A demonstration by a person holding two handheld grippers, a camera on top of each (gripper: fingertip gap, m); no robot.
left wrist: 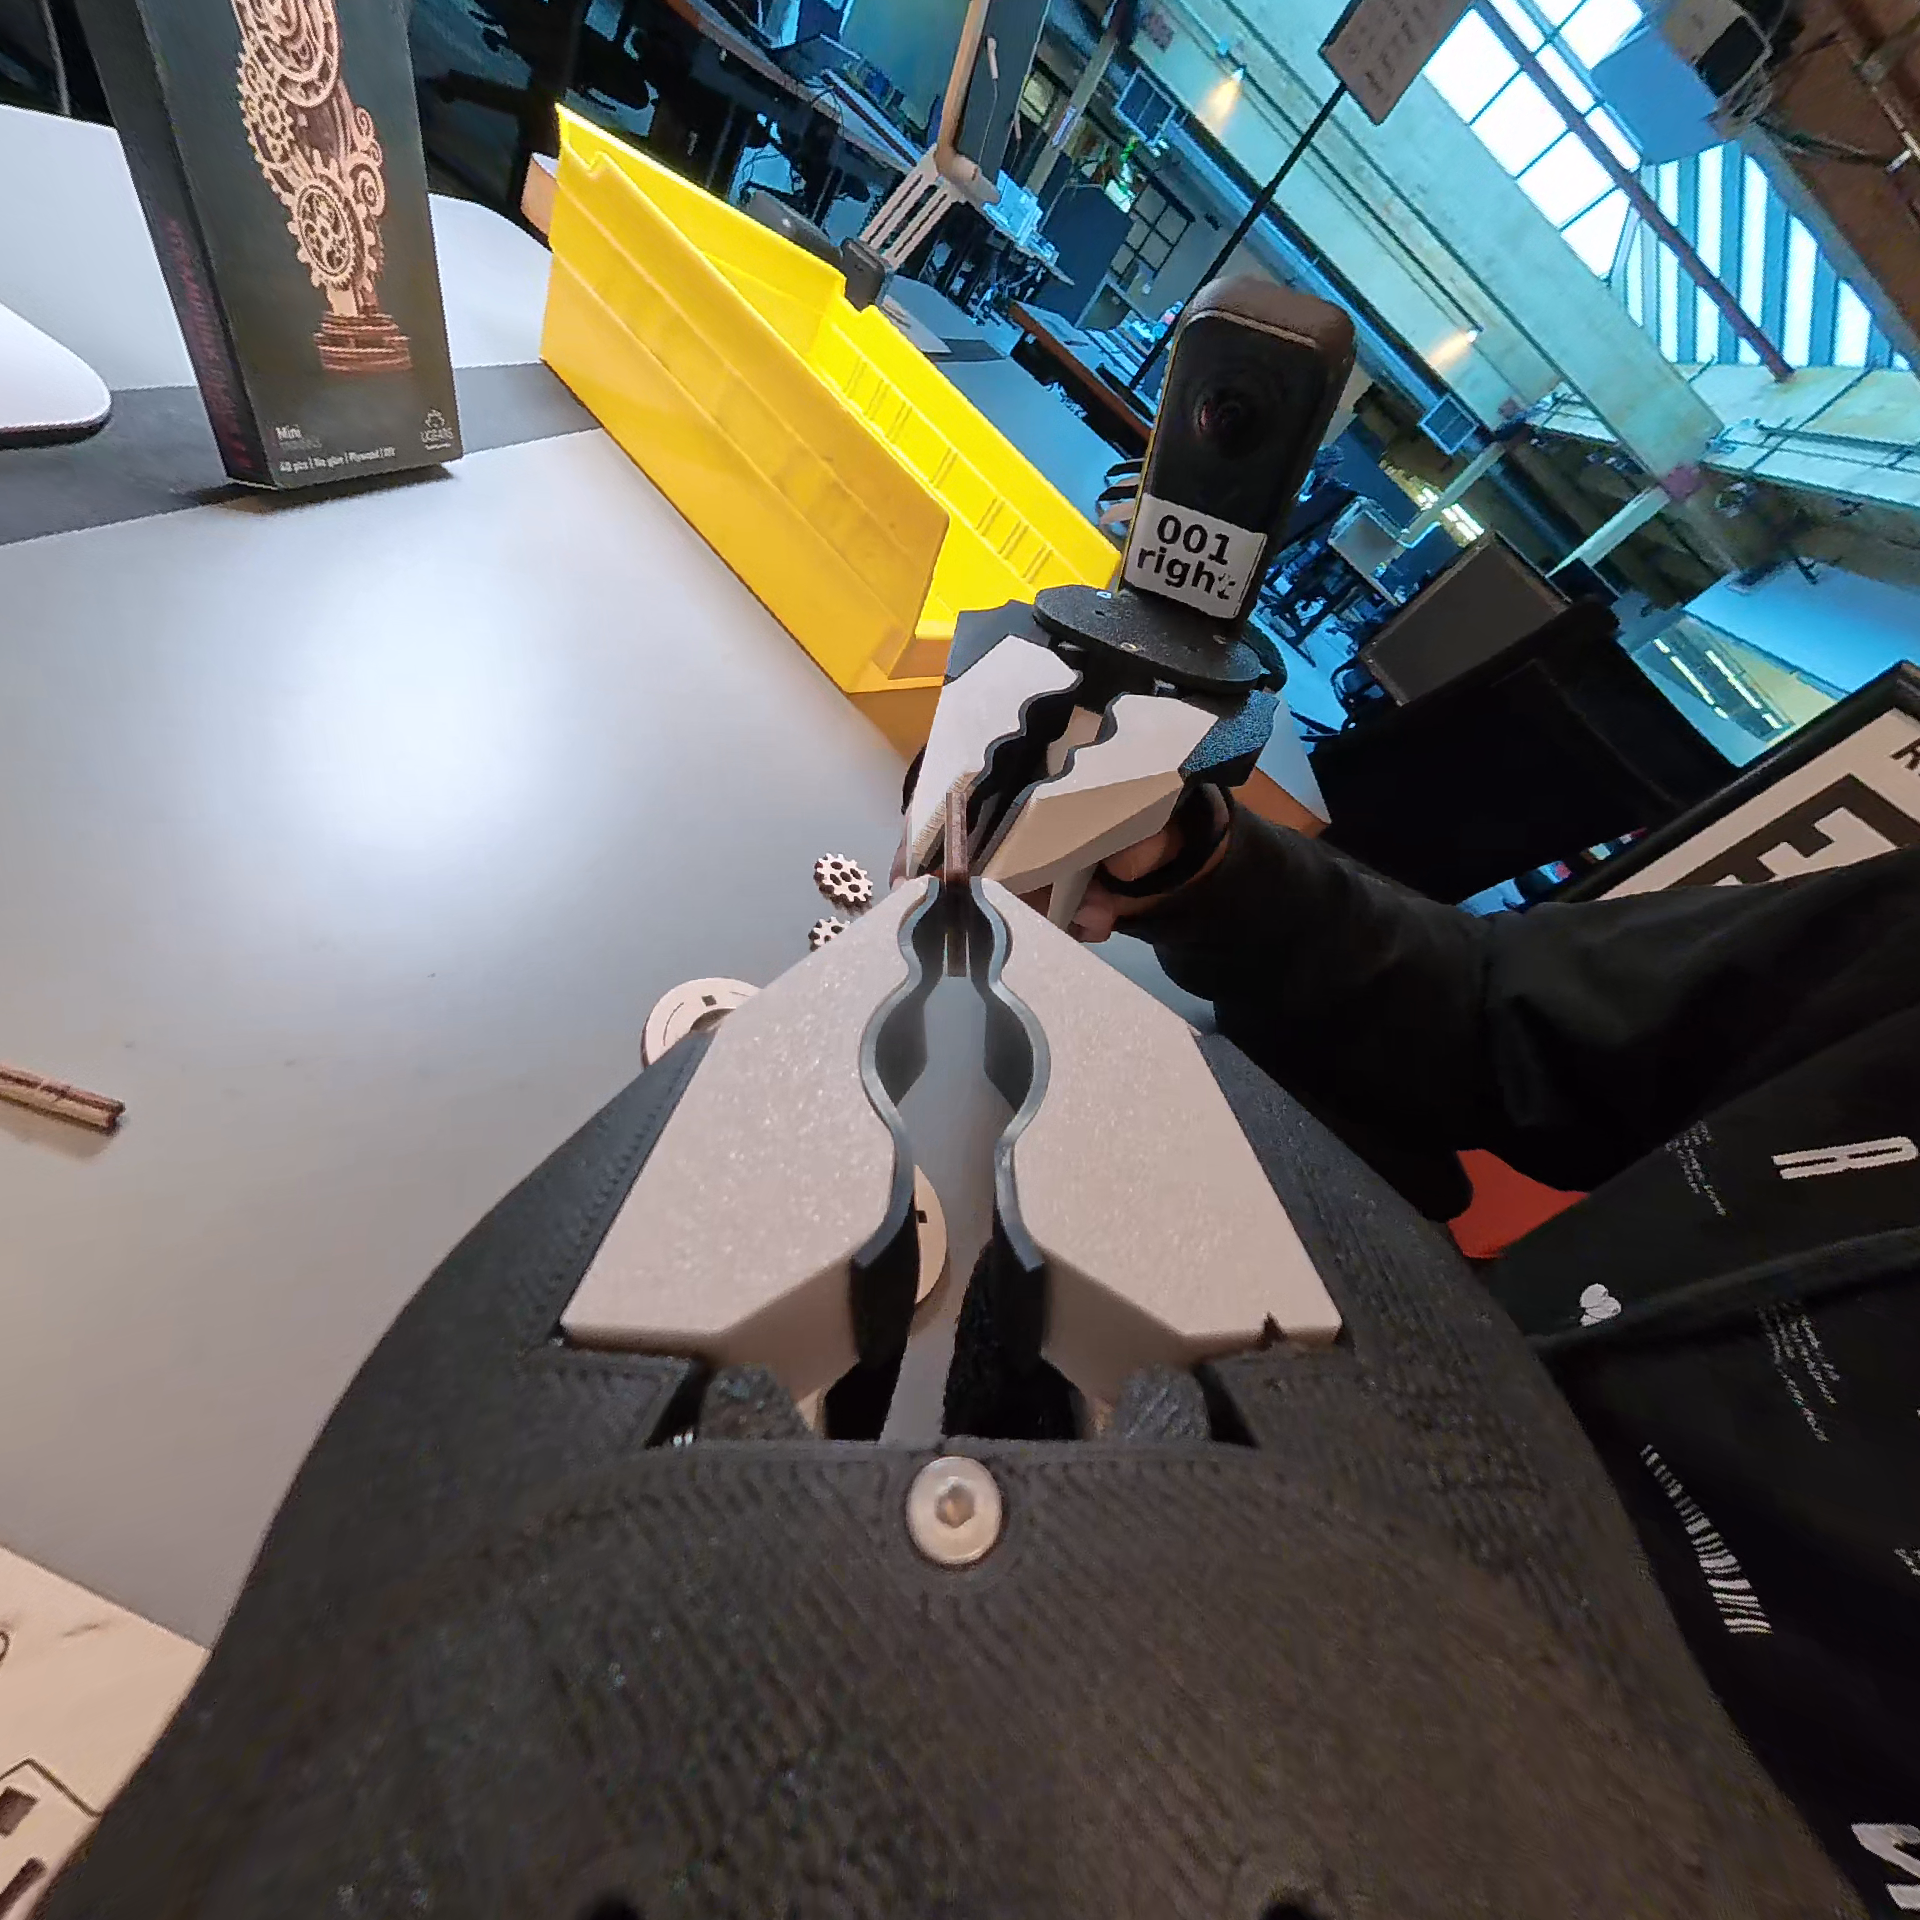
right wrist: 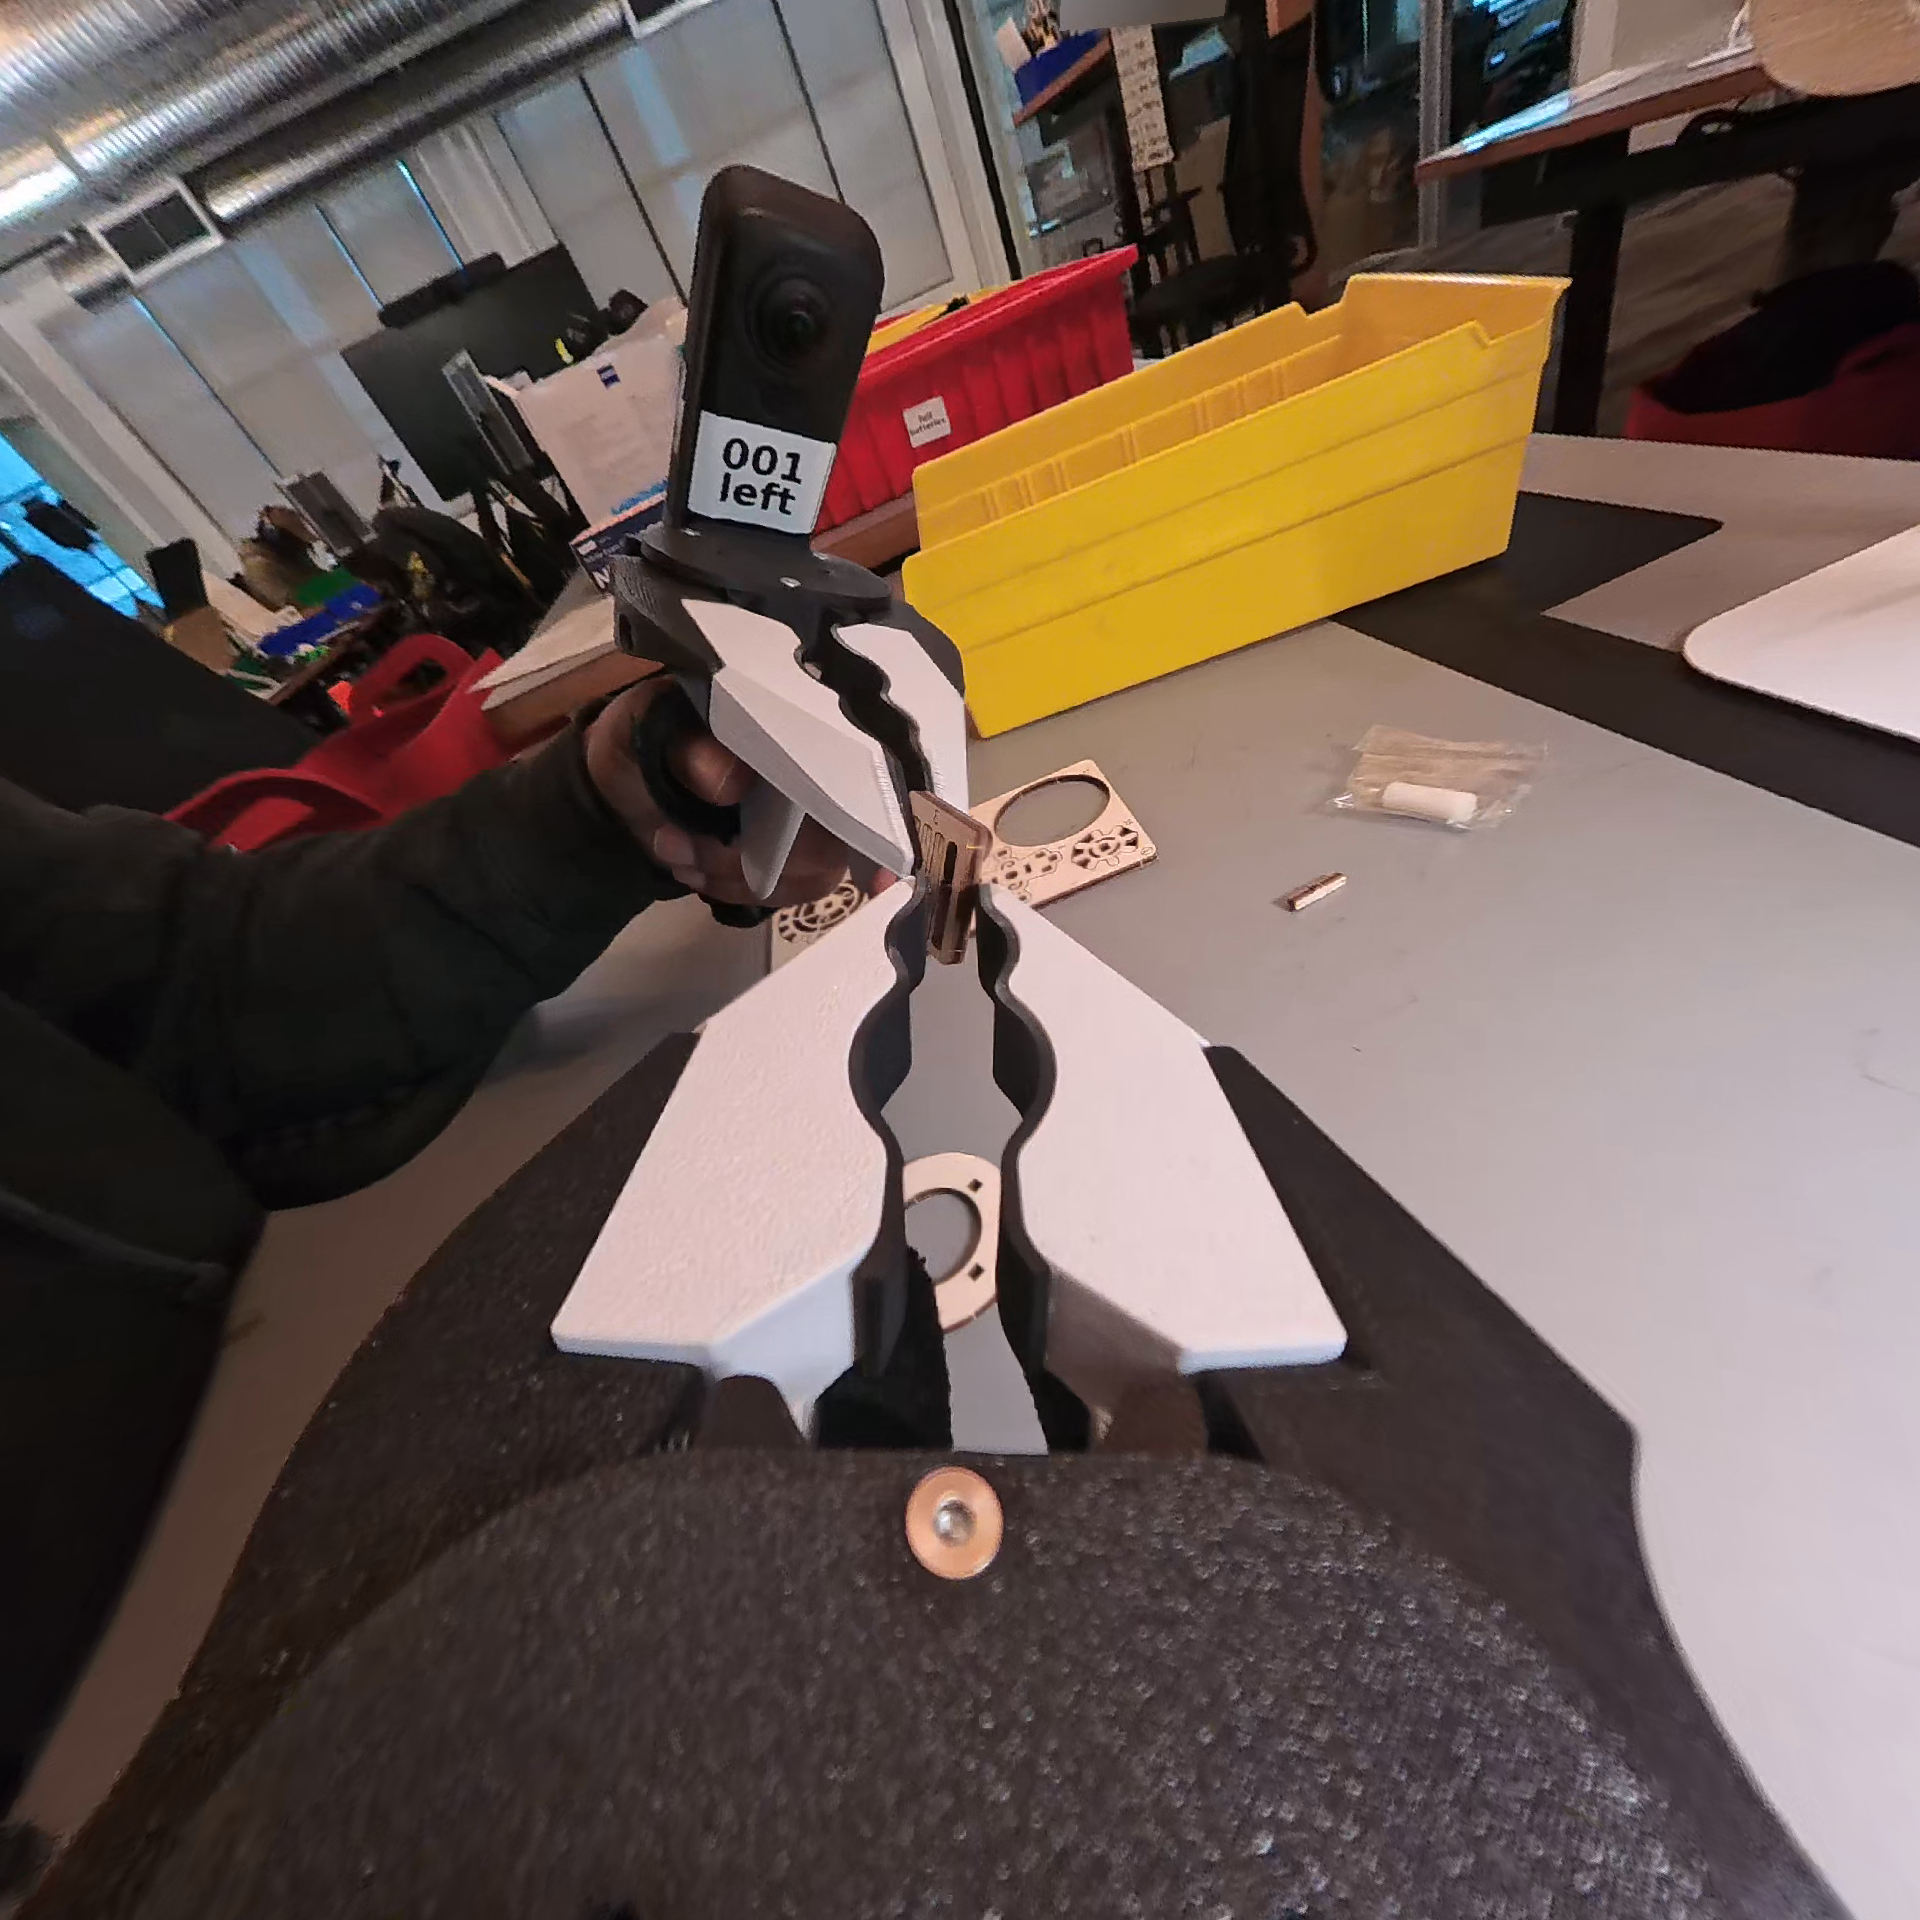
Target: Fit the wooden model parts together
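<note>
A small flat slotted wooden part (right wrist: pixel 948 883) is held in the air above the grey table (left wrist: pixel 364 779), between both grippers. My right gripper (right wrist: pixel 951 920) is shut on its lower end. My left gripper (right wrist: pixel 920 826) comes in from the opposite side and meets its upper end. In the left wrist view the part (left wrist: pixel 952 940) shows edge-on as a thin brown strip pinched in my left gripper (left wrist: pixel 951 906), and the right gripper (left wrist: pixel 954 836) is closed on its far end. I cannot tell whether this is one piece or two joined.
Two small wooden gears (left wrist: pixel 842 878) and a round disc (left wrist: pixel 694 1013) lie on the table, and a wooden ring (right wrist: pixel 951 1236) lies below the grippers. Also there: a cut-out wooden sheet (right wrist: pixel 1070 831), a short peg (right wrist: pixel 1314 891), a plastic bag (right wrist: pixel 1439 784), a yellow bin (right wrist: pixel 1226 520) and the kit box (left wrist: pixel 301 239). Left and right tips are no more than a few centimetres apart.
</note>
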